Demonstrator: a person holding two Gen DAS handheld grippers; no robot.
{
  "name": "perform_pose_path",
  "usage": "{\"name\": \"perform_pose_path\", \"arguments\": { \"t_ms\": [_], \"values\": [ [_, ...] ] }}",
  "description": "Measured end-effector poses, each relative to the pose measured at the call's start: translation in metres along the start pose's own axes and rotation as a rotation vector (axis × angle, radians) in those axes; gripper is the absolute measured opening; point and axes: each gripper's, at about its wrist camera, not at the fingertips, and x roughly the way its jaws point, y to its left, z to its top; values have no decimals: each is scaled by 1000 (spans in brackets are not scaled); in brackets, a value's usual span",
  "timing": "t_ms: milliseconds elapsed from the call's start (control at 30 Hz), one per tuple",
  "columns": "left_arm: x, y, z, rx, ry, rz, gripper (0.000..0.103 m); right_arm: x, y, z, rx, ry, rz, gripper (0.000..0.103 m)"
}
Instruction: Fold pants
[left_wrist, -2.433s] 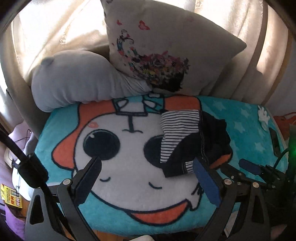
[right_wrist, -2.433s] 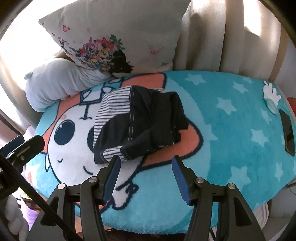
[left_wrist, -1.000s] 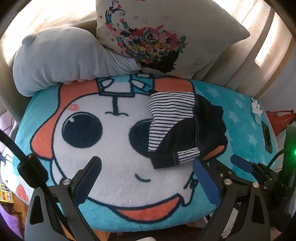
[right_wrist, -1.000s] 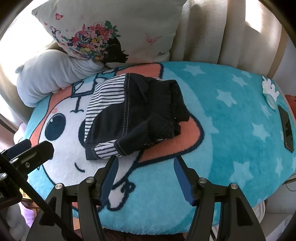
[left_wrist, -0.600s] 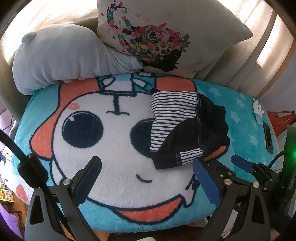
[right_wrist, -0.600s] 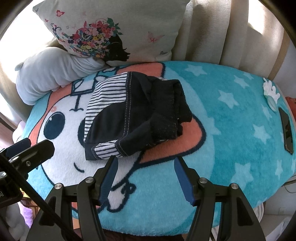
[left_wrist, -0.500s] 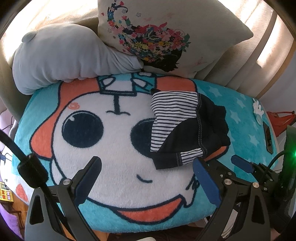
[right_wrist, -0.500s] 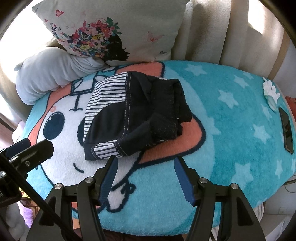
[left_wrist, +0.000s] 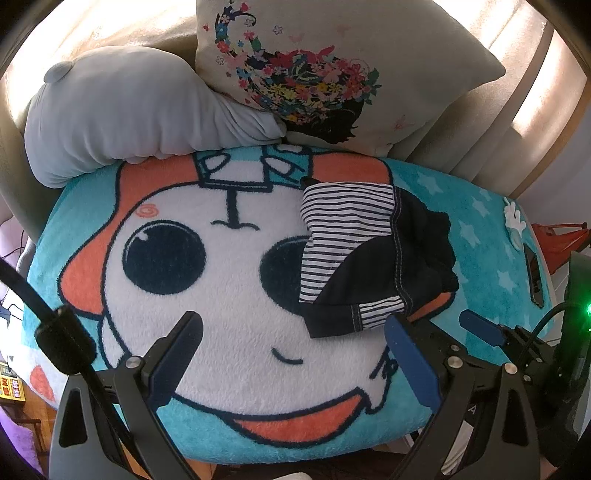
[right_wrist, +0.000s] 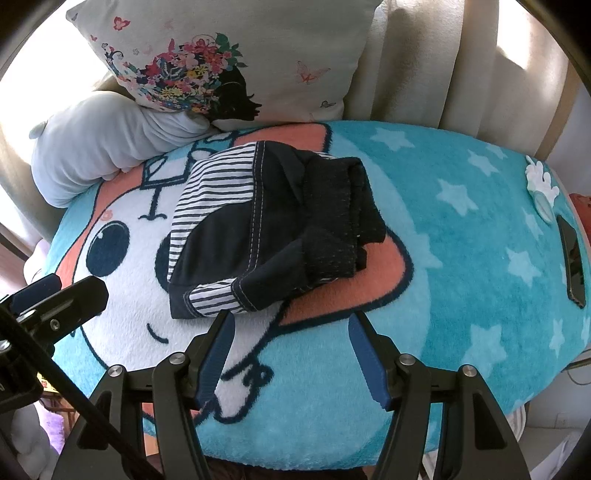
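Pants, dark with striped lining, lie bunched on a cartoon-face blanket. In the right wrist view they sit just beyond the right gripper, toward twelve o'clock; its jaws are spread, nothing between them. The left gripper, also spread and empty, has them at one o'clock.

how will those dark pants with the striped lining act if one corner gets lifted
The pants would probably droop: they lie in soft, rumpled layers. The folds would likely slide apart, since nothing pins them. The fleecy blanket may drag on them.
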Motion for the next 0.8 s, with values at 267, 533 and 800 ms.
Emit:
{"name": "perform_pose_path", "arguments": {
  "t_ms": [267, 533, 800],
  "values": [
    [-1, -1, 0, -1, -5, 6, 98, 0, 2, 0, -8, 1, 1, 68],
    [0, -1, 1, -1, -6, 5, 98, 1, 5, 1, -10, 0, -1, 69],
    [-1, -2, 1, -10, -3, 9, 98, 3, 8, 3, -15, 2, 2, 69]
  ]
}}
